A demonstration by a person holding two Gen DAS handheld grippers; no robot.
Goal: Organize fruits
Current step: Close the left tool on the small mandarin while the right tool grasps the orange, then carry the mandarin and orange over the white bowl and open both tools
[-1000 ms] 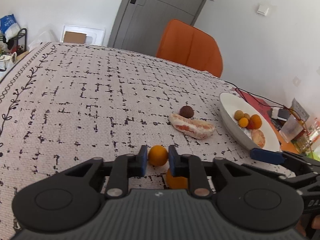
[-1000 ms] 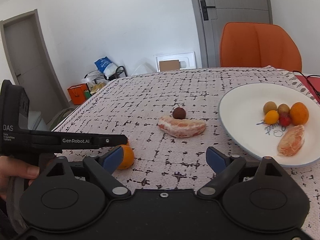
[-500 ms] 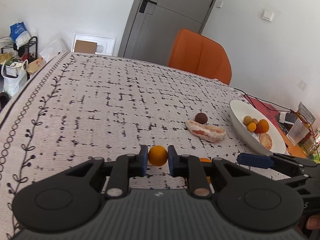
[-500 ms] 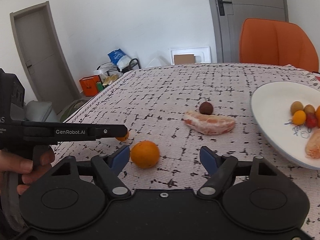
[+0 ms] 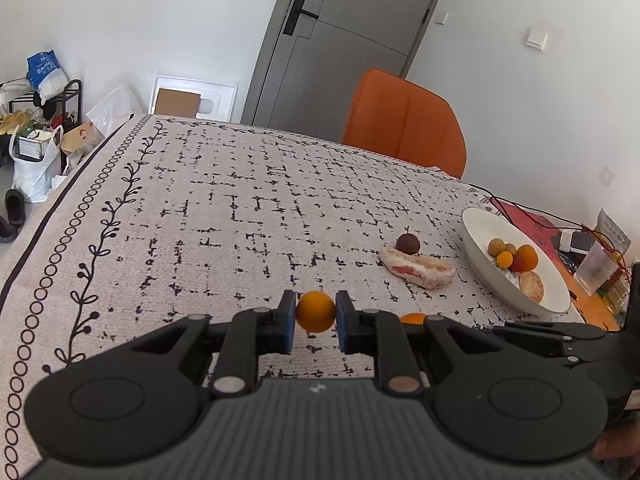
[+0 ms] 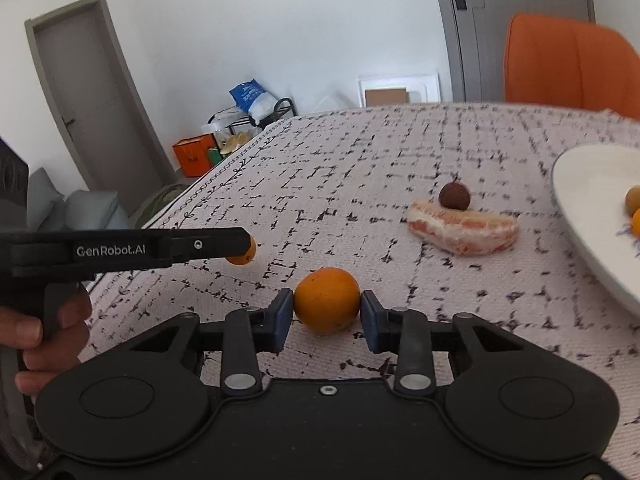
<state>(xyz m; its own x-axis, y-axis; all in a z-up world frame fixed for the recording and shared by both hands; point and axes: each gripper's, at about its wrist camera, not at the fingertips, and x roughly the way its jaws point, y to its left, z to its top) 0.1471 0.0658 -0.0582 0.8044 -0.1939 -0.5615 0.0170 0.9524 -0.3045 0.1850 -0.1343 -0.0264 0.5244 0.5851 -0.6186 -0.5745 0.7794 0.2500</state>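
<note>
Fruits are in three places now: some lie already in the white plate, two wait on the surface, and two are between the tools. The left tool is clenched on a small orange fruit and holds it a little above the cloth. The right tool is closing around the bigger orange; its blue pads are at both sides of the orange, which I think rests on the surface and is not lifted yet. The pomelo slice lies with its long axis across the view, and the dark round fruit touches its far edge. Seen from the right tool, the plate lies ahead and to the right, beyond the slice, so this hand is the nearer one. From the left tool the plate is also to the right, but further away, with the right tool between. I judge the next move is to carry both fruits to the right toward the plate, passing over or in front of the slice without pushing it.
</note>
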